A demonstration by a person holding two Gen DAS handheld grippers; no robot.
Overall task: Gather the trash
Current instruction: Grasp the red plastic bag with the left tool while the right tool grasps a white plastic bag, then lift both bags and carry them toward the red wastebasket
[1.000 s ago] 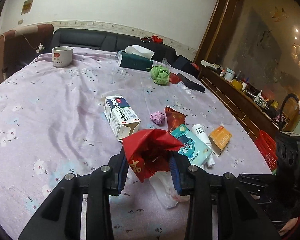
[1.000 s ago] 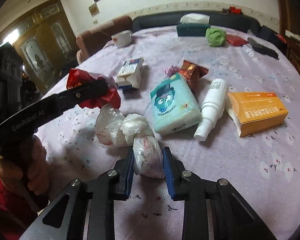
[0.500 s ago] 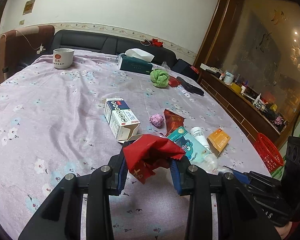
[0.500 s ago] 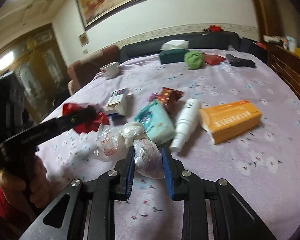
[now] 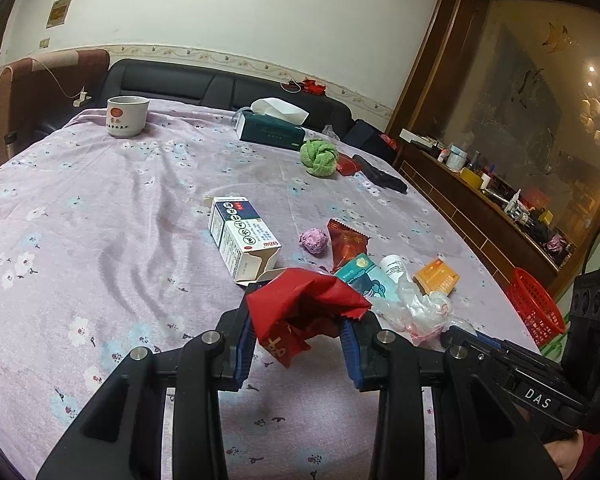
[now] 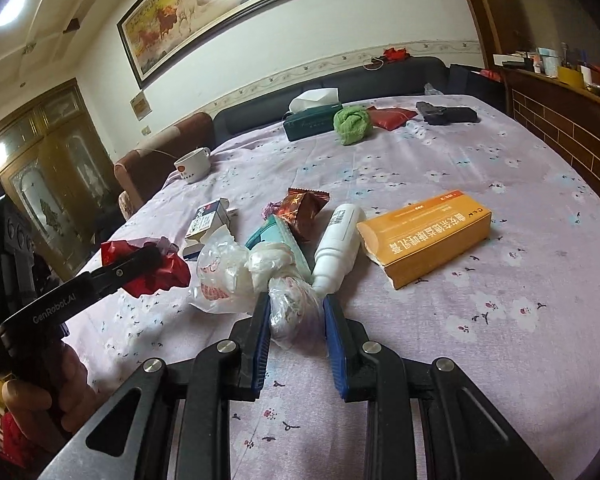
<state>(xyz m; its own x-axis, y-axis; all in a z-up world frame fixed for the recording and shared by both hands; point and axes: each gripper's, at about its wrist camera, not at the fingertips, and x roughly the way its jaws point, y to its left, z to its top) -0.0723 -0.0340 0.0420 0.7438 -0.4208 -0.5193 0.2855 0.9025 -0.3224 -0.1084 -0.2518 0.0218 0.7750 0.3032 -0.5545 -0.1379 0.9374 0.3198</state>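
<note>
A crumpled red wrapper point(image 5: 300, 312) hangs between the fingers of my left gripper point(image 5: 298, 334), which is shut on it above the lilac tablecloth point(image 5: 100, 208). My right gripper point(image 6: 294, 312) is shut on a knotted clear plastic bag point(image 6: 288, 300), lifted off the cloth. From the right wrist view the left gripper point(image 6: 140, 264) shows side-on with the red wrapper point(image 6: 172, 276), held by a hand point(image 6: 48, 384). From the left wrist view the plastic bag point(image 5: 420, 308) and the right gripper's body point(image 5: 512, 376) sit at the right.
On the cloth lie a white carton point(image 5: 242, 238), a purple paper ball point(image 5: 314, 240), a brown snack packet point(image 6: 304, 210), a teal tissue pack point(image 5: 360, 276), a white bottle point(image 6: 338, 248) and an orange box point(image 6: 428, 236). A red basket point(image 5: 534, 306) stands past the table's right edge.
Both grippers have risen from the table with their loads. The plastic bag has left the cloth and both cameras have tilted up toward the far wall.
</note>
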